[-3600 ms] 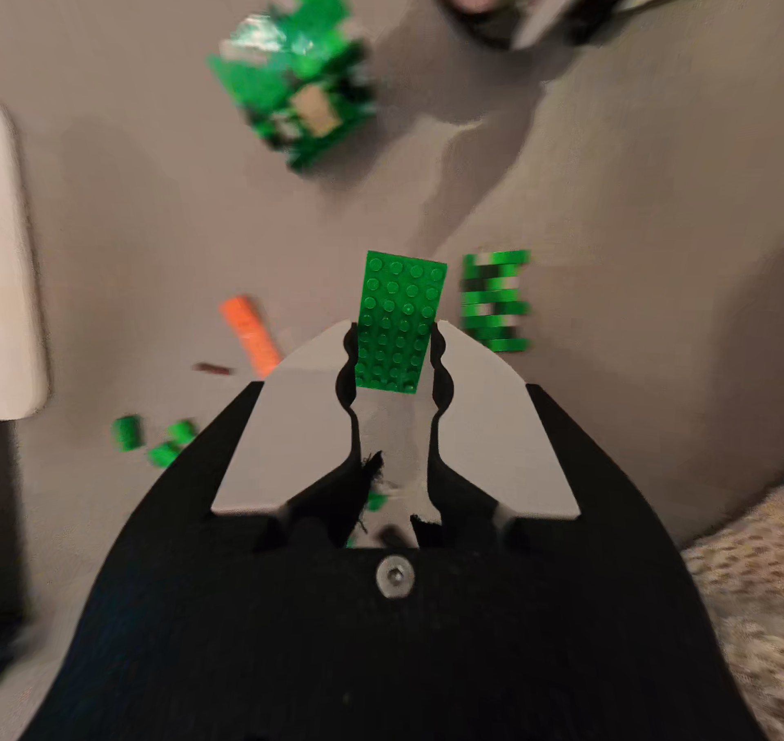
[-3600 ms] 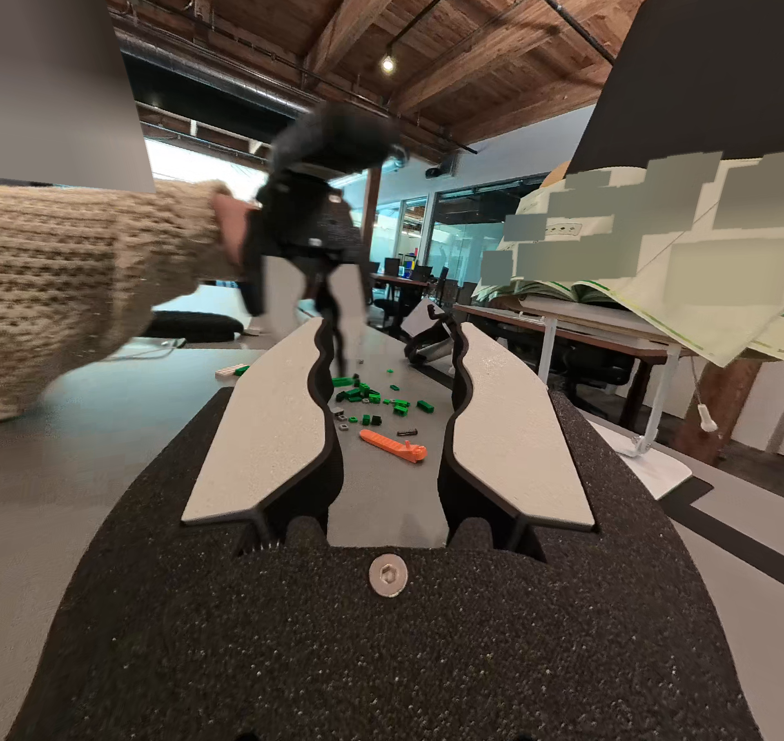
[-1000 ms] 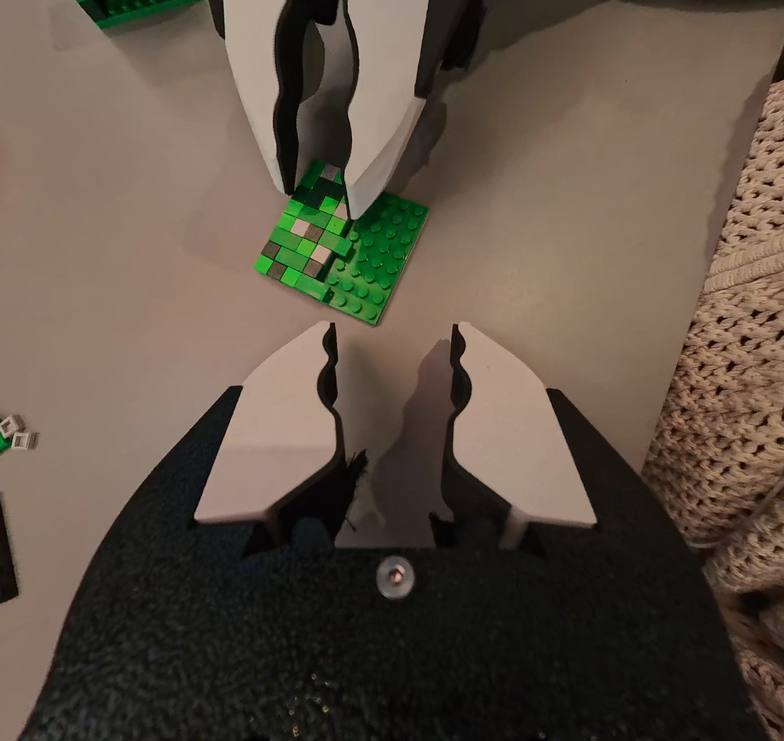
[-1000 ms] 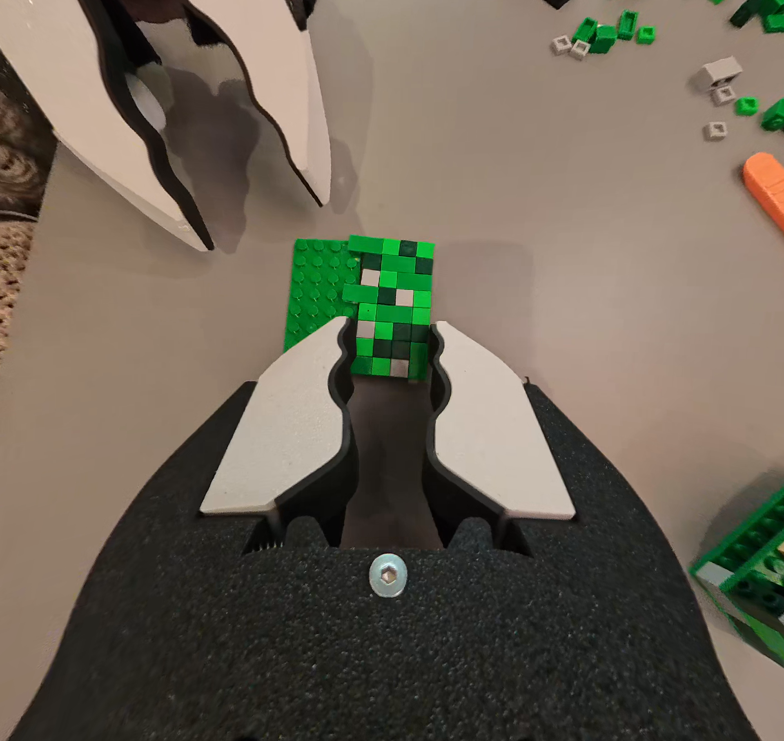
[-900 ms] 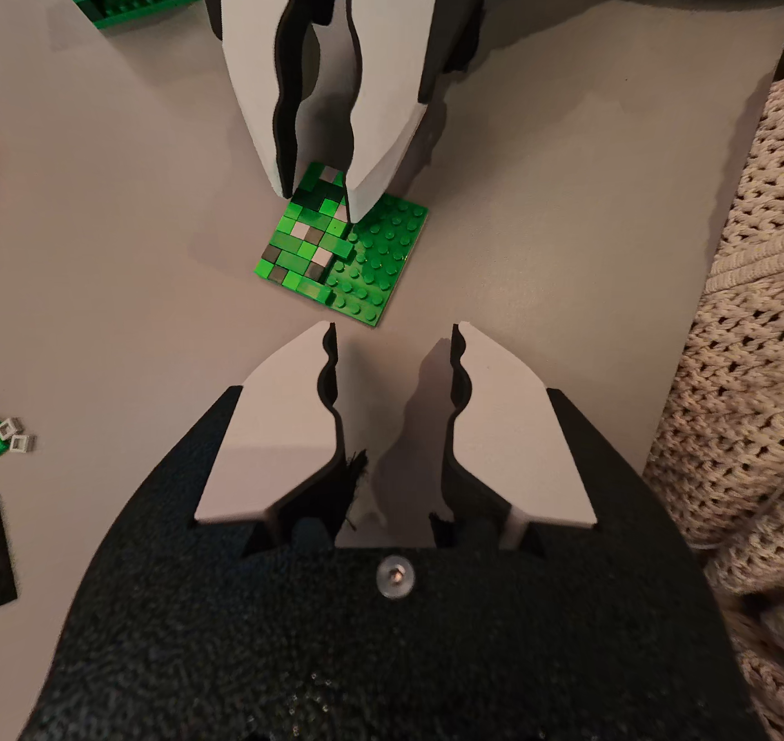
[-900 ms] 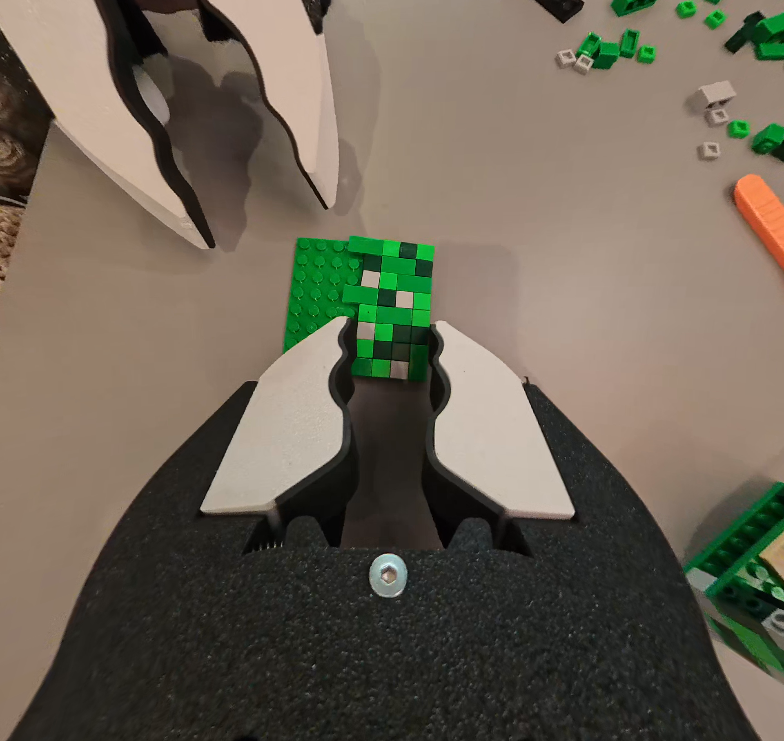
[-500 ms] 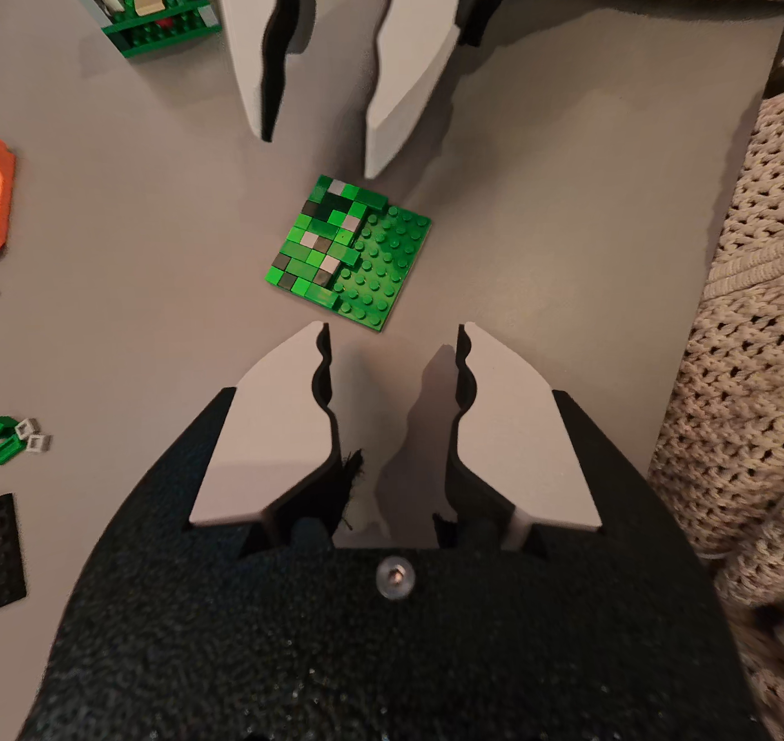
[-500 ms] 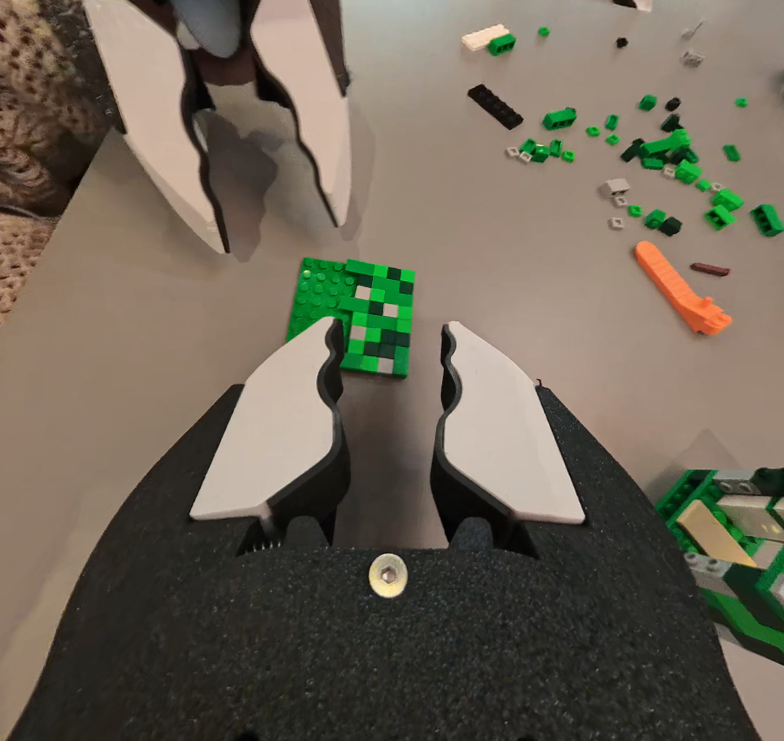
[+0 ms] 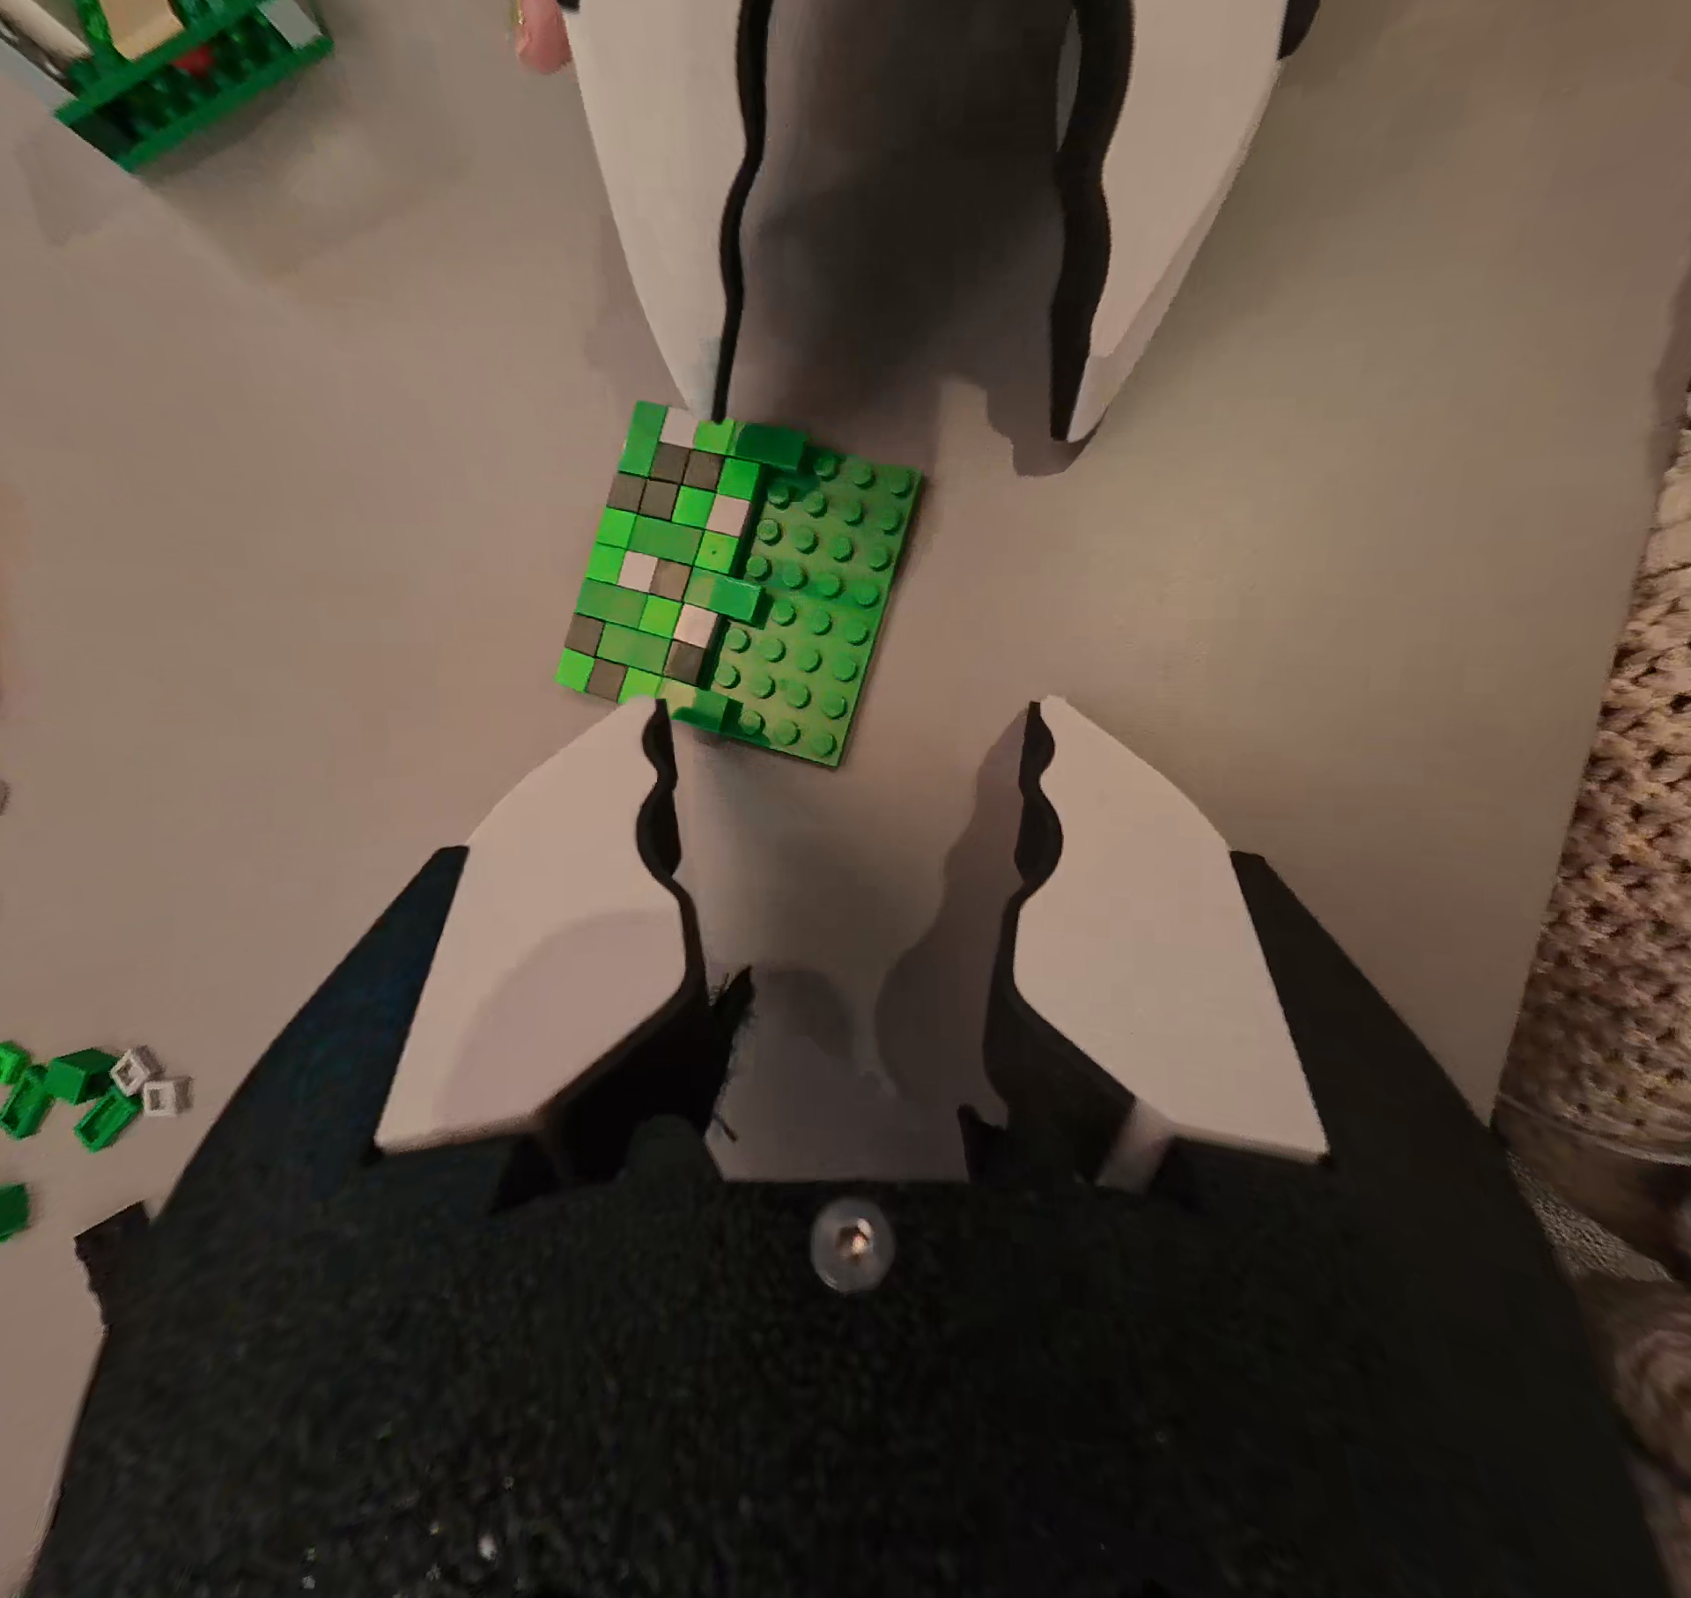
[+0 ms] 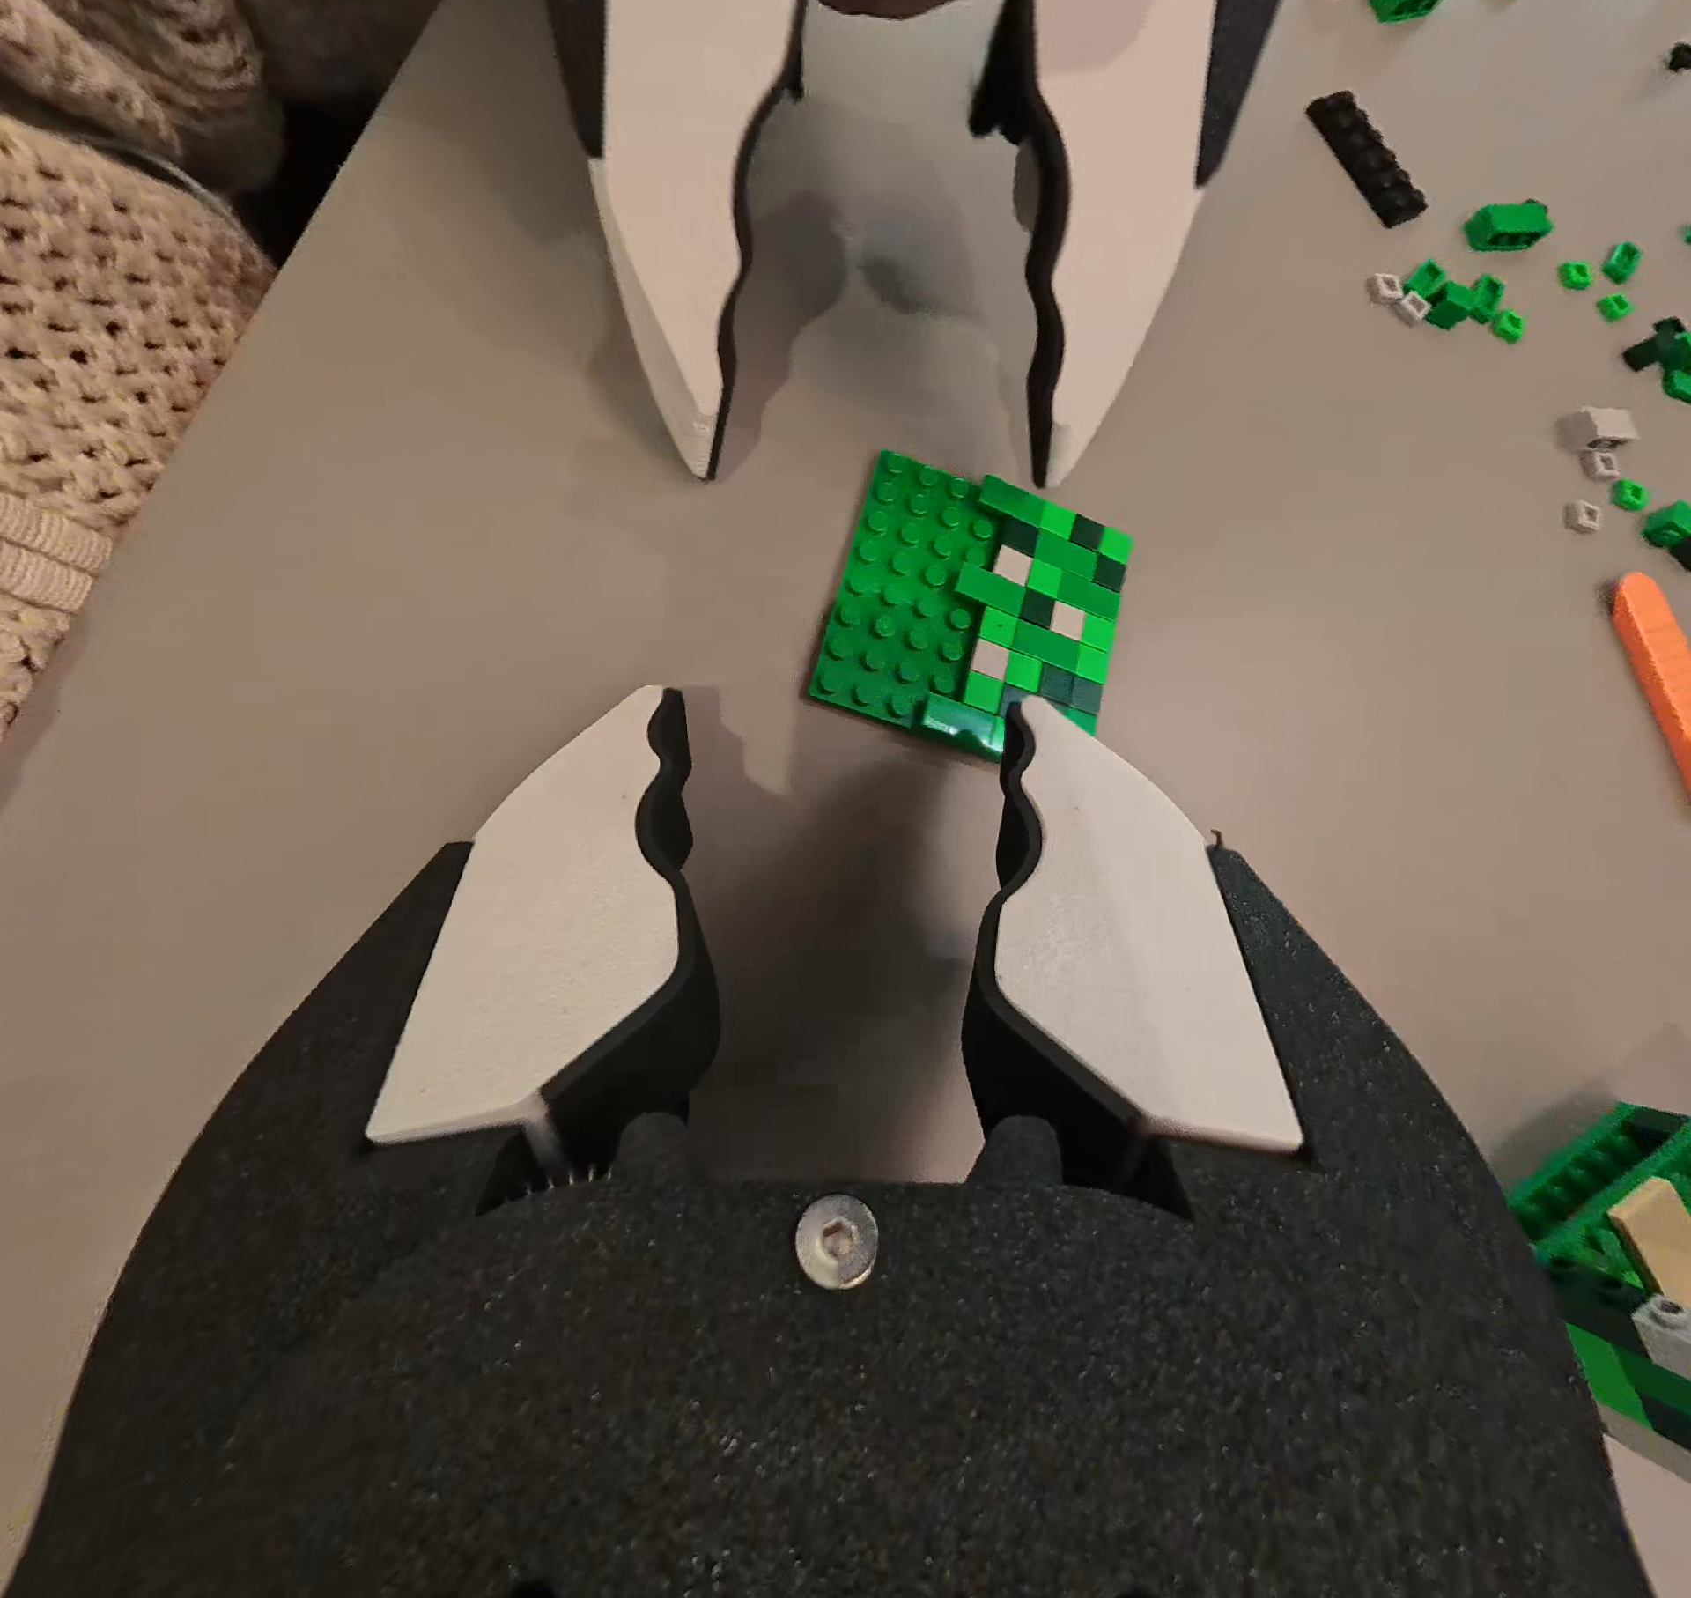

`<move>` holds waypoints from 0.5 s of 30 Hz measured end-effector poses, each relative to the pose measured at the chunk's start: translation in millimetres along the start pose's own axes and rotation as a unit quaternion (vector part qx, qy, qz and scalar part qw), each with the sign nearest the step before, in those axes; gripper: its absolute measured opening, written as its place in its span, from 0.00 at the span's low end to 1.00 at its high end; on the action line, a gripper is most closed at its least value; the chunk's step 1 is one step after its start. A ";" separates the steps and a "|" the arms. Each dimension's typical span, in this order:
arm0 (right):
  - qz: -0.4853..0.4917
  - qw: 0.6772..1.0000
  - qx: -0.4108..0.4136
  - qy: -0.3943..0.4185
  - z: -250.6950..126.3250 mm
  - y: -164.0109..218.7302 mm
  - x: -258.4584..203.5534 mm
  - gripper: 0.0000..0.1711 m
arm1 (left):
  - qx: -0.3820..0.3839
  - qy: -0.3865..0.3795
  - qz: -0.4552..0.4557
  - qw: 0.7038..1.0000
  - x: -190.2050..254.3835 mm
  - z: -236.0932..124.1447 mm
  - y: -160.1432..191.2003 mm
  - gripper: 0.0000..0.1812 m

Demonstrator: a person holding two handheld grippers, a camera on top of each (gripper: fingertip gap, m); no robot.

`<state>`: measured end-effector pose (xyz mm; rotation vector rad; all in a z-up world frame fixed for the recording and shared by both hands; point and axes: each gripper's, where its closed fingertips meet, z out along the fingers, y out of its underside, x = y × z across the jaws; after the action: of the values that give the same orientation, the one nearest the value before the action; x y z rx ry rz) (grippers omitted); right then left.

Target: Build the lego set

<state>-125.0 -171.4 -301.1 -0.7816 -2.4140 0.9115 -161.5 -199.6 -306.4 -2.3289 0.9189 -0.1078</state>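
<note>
**Half the green plate tiled; half still bare studs**

Roughly half of the green plate carries smooth tiles; the remainder shows open studs. It lies flat on the bench between both tools. Left gripper and right gripper hover with fingers apart, holding nothing. Loose pieces lie nearby, so placement work appears to remain.

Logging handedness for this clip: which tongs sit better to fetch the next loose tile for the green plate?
Probably the right tongs: open, empty, with most loose pieces on their side of the green plate. The left tongs, also open, have only a few pieces nearby.
</note>
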 end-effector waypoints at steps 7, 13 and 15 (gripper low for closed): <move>-0.003 1.000 -0.005 -0.019 3.2 0.7 -8.4 0.37 | 0.002 0.018 -0.015 1.000 6.5 0.3 1.4 0.40; 0.014 0.999 -0.007 -0.034 4.2 1.4 -9.4 0.36 | -0.003 0.023 -0.014 1.000 7.9 -0.3 1.9 0.40; 0.014 0.999 -0.008 -0.034 4.2 1.6 -8.8 0.36 | -0.005 0.025 -0.013 1.000 8.2 -0.5 1.9 0.40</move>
<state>-120.3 -177.9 -306.8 -0.8035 -2.4774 0.9461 -156.5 -206.2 -308.3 -2.3578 0.9155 -0.1739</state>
